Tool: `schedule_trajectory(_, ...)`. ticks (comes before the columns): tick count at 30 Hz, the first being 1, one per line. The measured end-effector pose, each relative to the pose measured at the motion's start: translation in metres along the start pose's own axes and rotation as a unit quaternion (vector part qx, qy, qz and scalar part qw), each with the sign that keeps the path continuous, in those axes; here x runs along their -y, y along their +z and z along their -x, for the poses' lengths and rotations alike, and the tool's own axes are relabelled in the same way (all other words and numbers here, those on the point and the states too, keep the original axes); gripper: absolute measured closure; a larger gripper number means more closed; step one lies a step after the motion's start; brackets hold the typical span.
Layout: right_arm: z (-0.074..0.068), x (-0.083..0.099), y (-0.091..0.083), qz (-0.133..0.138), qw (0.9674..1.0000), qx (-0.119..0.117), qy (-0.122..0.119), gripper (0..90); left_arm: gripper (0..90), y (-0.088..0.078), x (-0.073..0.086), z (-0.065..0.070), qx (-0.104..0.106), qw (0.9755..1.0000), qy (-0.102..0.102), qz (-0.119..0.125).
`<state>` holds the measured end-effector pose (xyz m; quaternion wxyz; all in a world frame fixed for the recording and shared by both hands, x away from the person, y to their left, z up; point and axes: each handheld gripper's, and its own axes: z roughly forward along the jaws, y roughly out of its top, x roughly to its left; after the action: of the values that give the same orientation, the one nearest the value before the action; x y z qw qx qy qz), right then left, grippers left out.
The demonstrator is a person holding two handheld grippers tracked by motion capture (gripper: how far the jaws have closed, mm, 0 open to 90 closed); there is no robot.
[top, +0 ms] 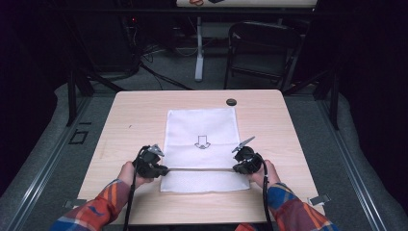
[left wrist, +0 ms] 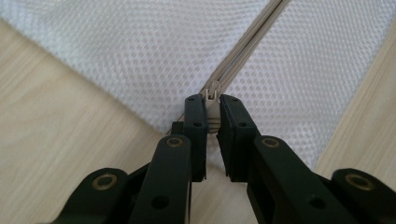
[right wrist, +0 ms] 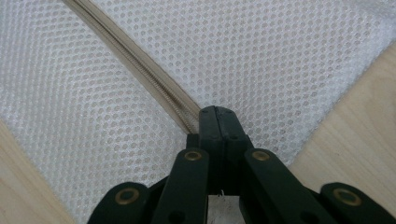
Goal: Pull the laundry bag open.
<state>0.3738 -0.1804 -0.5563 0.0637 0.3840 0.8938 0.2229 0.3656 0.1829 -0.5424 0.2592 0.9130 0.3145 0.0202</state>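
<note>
A white mesh laundry bag [top: 202,139] lay flat on the wooden table [top: 125,120], its beige zipper [top: 202,169] running across it between the two tongs. At the left, the left gripper [top: 162,169] stood at the bag's left edge with its jaws drawn narrow onto the zipper slider [left wrist: 213,105], the pull tab caught between the pads [left wrist: 195,122] and the closed zipper track [left wrist: 252,42] leading away ahead of them; such a grip on the slider suggested that it was to be drawn along the track. At the right, the right gripper [top: 239,168] met the zipper's other end, its jaws fully closed and pinching the mesh and tape beside the teeth [right wrist: 154,84]. This hold probably served to anchor the bag and keep the zipper taut, so that the fabric would not bunch or slide toward the pulling side. A printed arrow [top: 202,142] lay beyond both tongs, midway between them.
</note>
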Motion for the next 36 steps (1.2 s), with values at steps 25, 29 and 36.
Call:
schedule_trajectory(25,-0.002,-0.001,-0.016,0.017,0.9991,0.006,-0.039,49.3,41.0,-0.026,0.010,-0.011,-0.015,0.9968,-0.063,0.047)
schedule_trajectory(29,0.004,0.003,-0.040,0.059,0.9979,0.018,-0.021,29.5,25.1,-0.040,0.012,-0.010,-0.031,0.9945,-0.071,0.070)
schedule_trajectory(36,0.028,0.035,-0.071,0.076,0.9932,0.079,0.039,0.0,13.9,-0.058,0.031,-0.022,-0.075,0.9868,-0.108,0.094)
